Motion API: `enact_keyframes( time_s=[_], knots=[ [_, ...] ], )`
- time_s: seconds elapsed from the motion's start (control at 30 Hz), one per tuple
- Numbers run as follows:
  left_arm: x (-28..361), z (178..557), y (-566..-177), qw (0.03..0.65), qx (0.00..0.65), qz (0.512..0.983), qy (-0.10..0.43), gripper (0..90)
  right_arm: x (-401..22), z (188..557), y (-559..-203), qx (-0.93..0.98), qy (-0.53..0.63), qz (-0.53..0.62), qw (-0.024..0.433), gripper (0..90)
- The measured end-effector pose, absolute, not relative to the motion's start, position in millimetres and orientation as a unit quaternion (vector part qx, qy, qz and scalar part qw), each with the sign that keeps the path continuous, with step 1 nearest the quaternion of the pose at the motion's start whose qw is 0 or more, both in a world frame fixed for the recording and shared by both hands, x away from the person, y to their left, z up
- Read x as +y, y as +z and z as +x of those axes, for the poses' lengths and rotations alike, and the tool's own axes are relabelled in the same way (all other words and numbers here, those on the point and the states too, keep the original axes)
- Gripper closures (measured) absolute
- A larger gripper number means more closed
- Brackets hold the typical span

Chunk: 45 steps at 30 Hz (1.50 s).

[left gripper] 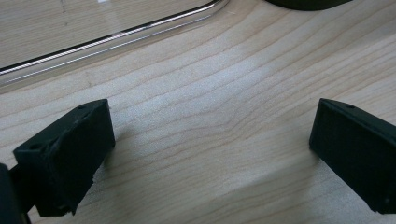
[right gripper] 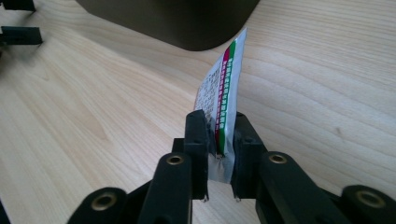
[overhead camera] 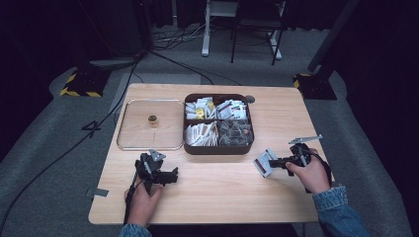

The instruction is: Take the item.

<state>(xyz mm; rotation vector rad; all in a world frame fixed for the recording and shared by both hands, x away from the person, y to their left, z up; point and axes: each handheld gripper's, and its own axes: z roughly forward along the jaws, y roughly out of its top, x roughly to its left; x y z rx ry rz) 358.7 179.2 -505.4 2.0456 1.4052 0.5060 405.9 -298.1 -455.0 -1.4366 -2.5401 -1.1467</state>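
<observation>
- In the high view, we see the right gripper (overhead camera: 276,163) at the table's (overhead camera: 222,197) near right, pinching a white sachet (overhead camera: 265,162) just right of the dark compartment box (overhead camera: 217,148). The left gripper (overhead camera: 170,175) rests at the near left, below the clear lid (overhead camera: 133,143).
- In the left gripper view, we see the jaws spread wide over bare wood, nothing between them, the lid's edge (left gripper: 140,32) far beyond.
- In the right gripper view, we see the jaws pressed onto the sachet (right gripper: 223,88), which stands on edge, the box wall (right gripper: 187,23) behind it.
</observation>
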Motion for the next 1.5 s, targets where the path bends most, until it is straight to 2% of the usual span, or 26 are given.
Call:
enact_keyframes(
  time_s=[0.2,0.37,0.8,1.5],
  knots=[
    [179.2,358.7,-505.4,0.300,0.529,0.771,0.191,0.4,-303.5,409.2,-460.0,-0.811,-0.338,-0.476,-0.030,61.6],
    [179.0,358.7,-505.5,0.300,0.530,0.770,0.191,0.4,-311.0,412.4,-463.5,-0.806,-0.314,-0.492,-0.103,50.2],
    [179.2,358.7,-505.5,0.300,0.529,0.771,0.191,0.4,-308.0,408.3,-450.8,-0.795,-0.358,-0.474,-0.123,47.5],
    [178.8,356.6,-505.5,0.301,0.530,0.770,0.189,0.4,-260.8,371.5,-412.5,-0.821,-0.416,-0.379,-0.097,45.7]
  ],
)
